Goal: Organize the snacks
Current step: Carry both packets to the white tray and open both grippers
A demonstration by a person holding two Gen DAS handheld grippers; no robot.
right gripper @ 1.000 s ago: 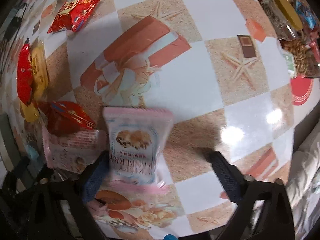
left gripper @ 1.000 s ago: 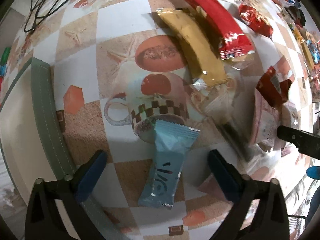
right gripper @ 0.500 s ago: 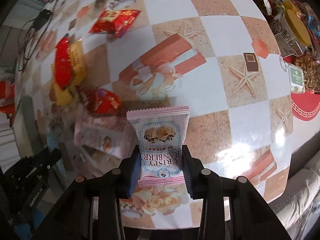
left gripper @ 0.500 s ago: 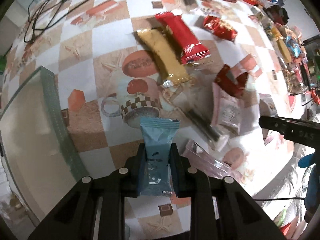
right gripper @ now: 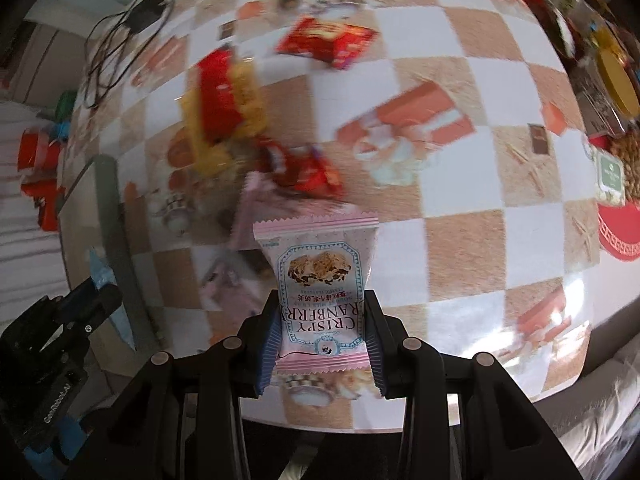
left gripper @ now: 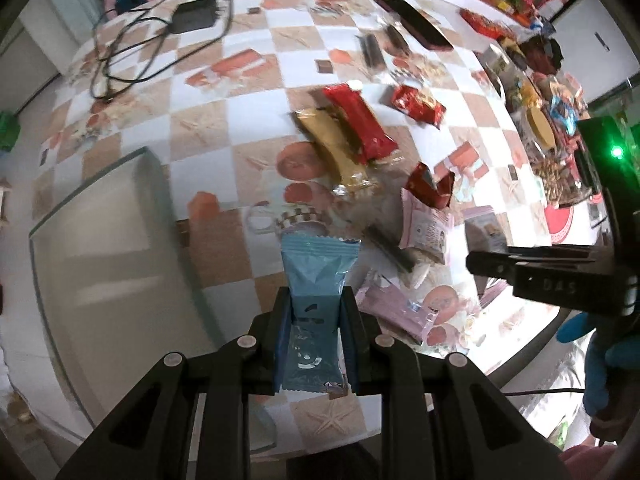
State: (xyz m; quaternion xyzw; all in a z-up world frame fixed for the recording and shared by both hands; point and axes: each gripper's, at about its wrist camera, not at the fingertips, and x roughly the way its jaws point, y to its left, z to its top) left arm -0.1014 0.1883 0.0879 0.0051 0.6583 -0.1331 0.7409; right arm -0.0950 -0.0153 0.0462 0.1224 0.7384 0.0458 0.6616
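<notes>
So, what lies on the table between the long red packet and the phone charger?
Only bare checkered tablecloth between the long red packet and the phone charger, in the left wrist view.

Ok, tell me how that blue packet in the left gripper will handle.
The blue packet probably weighs little: it stands out past the fingers without drooping. Its glossy film looks slippery, so it may slide. The wrapper is likely soft and crushable under the left gripper.
</notes>
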